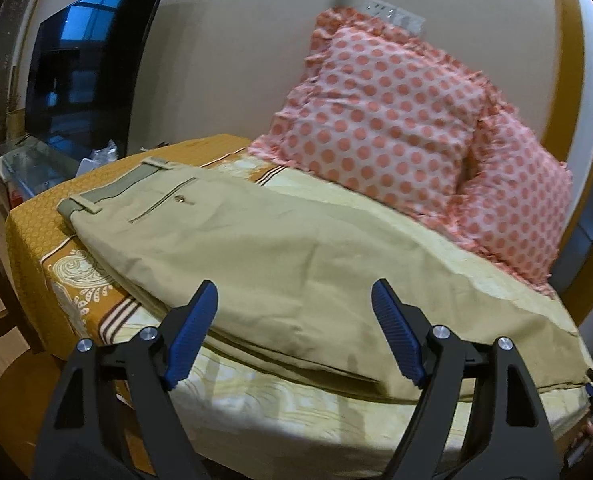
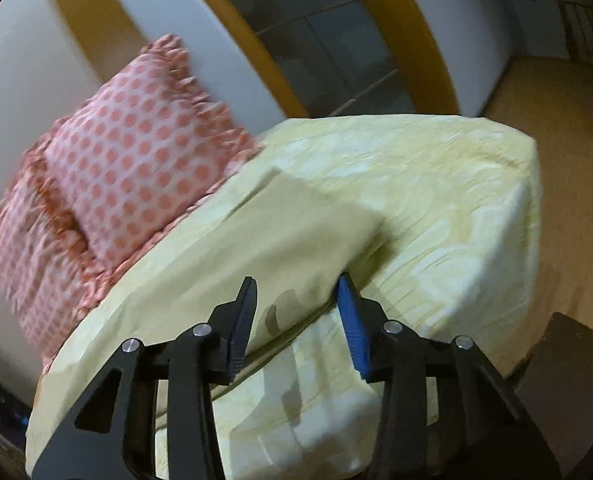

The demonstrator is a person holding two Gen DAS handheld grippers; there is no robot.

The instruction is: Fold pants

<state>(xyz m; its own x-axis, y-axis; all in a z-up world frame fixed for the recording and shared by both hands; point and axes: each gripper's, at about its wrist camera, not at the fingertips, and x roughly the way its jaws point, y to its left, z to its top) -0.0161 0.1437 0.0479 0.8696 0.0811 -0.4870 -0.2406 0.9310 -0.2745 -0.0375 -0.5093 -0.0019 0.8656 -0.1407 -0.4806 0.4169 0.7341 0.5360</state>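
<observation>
Khaki pants (image 1: 280, 264) lie flat along the bed (image 1: 280, 404), legs stacked one on the other, waistband (image 1: 108, 196) at the far left end over the orange part of the sheet, back pocket with button facing up. Leg hems run off toward the right end; in the right wrist view the hem end (image 2: 296, 216) sits on the pale yellow sheet (image 2: 448, 184), its corner near the pillows.

Left gripper (image 1: 294, 334): blue-padded fingers (image 1: 194, 332) wide apart, hovering at the near edge of the pants around mid-leg, nothing between them. Can't tell if the tips touch the cloth.

Right gripper (image 2: 294, 320): fingers (image 2: 352, 328) apart, narrower gap than the left, straddling the near edge of the leg close to the hem. Cloth sits between the fingers but they are not closed on it. View is motion-blurred.

Two pink polka-dot pillows (image 1: 380, 112) lean on the wall behind the pants, one partly overlapping the other, lower frill touching the sheet just beside the far leg edge. Dark TV (image 1: 92, 72) at far left beyond the bed. Wood-framed glass door (image 2: 328, 40) behind the bed's right end.
</observation>
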